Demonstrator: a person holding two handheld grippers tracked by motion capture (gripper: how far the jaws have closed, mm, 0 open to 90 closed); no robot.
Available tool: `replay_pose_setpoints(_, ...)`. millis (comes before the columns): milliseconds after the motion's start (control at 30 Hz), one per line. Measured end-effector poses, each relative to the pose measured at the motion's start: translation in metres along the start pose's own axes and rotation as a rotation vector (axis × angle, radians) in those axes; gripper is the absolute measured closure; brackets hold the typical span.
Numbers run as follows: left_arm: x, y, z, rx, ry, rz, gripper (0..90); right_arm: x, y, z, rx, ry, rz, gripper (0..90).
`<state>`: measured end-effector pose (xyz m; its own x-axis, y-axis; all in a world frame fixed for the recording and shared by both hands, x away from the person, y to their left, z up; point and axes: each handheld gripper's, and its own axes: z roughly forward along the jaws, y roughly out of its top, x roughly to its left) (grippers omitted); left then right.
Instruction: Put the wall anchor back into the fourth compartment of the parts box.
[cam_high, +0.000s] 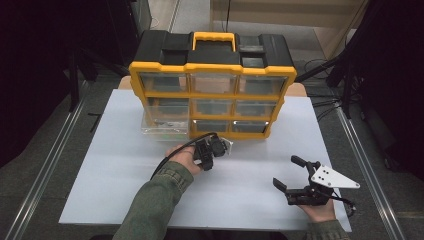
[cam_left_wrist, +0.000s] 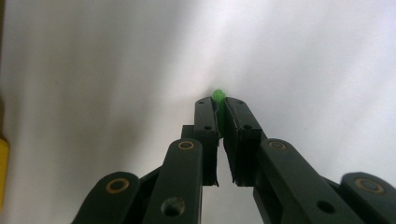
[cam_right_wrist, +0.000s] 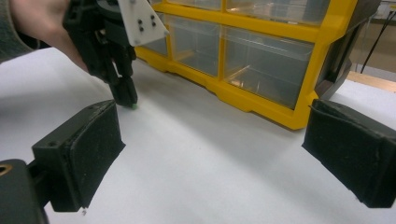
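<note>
A tiny green piece (cam_left_wrist: 218, 95) sticks out at the tips of my left gripper (cam_left_wrist: 218, 103), whose jaws are shut on it just above the white tabletop. In the high view the left gripper (cam_high: 215, 148) points down near the table's middle, in front of the yellow organizer (cam_high: 212, 67). The right gripper view shows that gripper (cam_right_wrist: 125, 99) with the green piece (cam_right_wrist: 134, 107) at its tip, touching or almost touching the surface. My right gripper (cam_high: 286, 171) rests at the front right, jaws wide open (cam_right_wrist: 212, 154) with nothing between them.
The yellow and black organizer with clear drawers stands at the back of the white table (cam_high: 240, 195). Its lower left drawer (cam_high: 165, 125) is pulled out. A cable trails from the left gripper along the sleeve. Dark floor and metal rails flank the table.
</note>
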<state>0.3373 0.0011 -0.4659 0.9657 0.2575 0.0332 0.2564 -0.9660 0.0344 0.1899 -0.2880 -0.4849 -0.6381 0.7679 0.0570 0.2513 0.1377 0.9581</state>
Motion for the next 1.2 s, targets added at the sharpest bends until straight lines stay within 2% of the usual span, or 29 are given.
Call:
replay_pose_setpoints(100,-0.003,0.0,-0.005,-0.018,-0.007,0.007,83.8,0.0,0.0,0.0,-0.001,-0.001,0.002,4.6)
replay_pose_setpoints(333,-0.009,-0.001,-0.02,-0.01,0.015,0.027,83.8,0.0,0.0,0.0,-0.003,-0.004,0.005,4.3)
replay_pose_setpoints(400,-0.01,-0.003,-0.026,-0.021,0.002,0.032,83.8,0.0,0.0,0.0,-0.003,-0.005,0.005,4.2)
replay_pose_setpoints(533,-0.012,-0.005,-0.036,0.007,0.001,0.04,83.8,0.001,0.0,0.0,-0.003,-0.005,0.008,4.0)
replay_pose_setpoints(600,-0.016,-0.007,-0.045,0.001,-0.031,0.036,83.8,0.001,0.0,0.0,-0.004,-0.006,0.009,3.8)
replay_pose_setpoints(667,-0.017,-0.008,-0.05,0.003,-0.029,0.048,83.8,0.001,0.0,0.0,-0.004,-0.006,0.009,3.8)
replay_pose_setpoints(767,-0.02,-0.012,-0.072,0.008,-0.007,0.069,83.8,0.001,0.0,0.0,-0.005,-0.007,0.01,3.8)
replay_pose_setpoints(800,-0.02,-0.012,-0.072,0.008,-0.007,0.069,83.8,0.001,0.0,0.0,-0.005,-0.007,0.01,3.8)
replay_pose_setpoints(933,-0.019,-0.018,-0.093,-0.012,-0.006,0.066,83.8,0.001,0.0,-0.002,-0.006,-0.011,0.009,3.8)
replay_pose_setpoints(1033,-0.018,-0.025,-0.112,-0.003,0.012,0.071,83.8,0.001,0.0,-0.002,-0.004,-0.013,0.008,3.8)
replay_pose_setpoints(1067,-0.018,-0.025,-0.112,-0.003,0.012,0.071,83.8,0.001,0.0,-0.002,-0.004,-0.013,0.008,3.8)
replay_pose_setpoints(1100,-0.017,-0.028,-0.123,-0.013,0.018,0.069,83.8,0.001,0.0,-0.001,-0.003,-0.012,0.009,3.8)
replay_pose_setpoints(1133,-0.017,-0.028,-0.123,-0.013,0.018,0.069,83.8,0.001,0.0,-0.001,-0.003,-0.012,0.009,3.8)
replay_pose_setpoints(1200,-0.013,-0.032,-0.139,-0.009,0.027,0.067,83.7,0.0,0.0,-0.001,-0.002,-0.015,0.01,3.7)
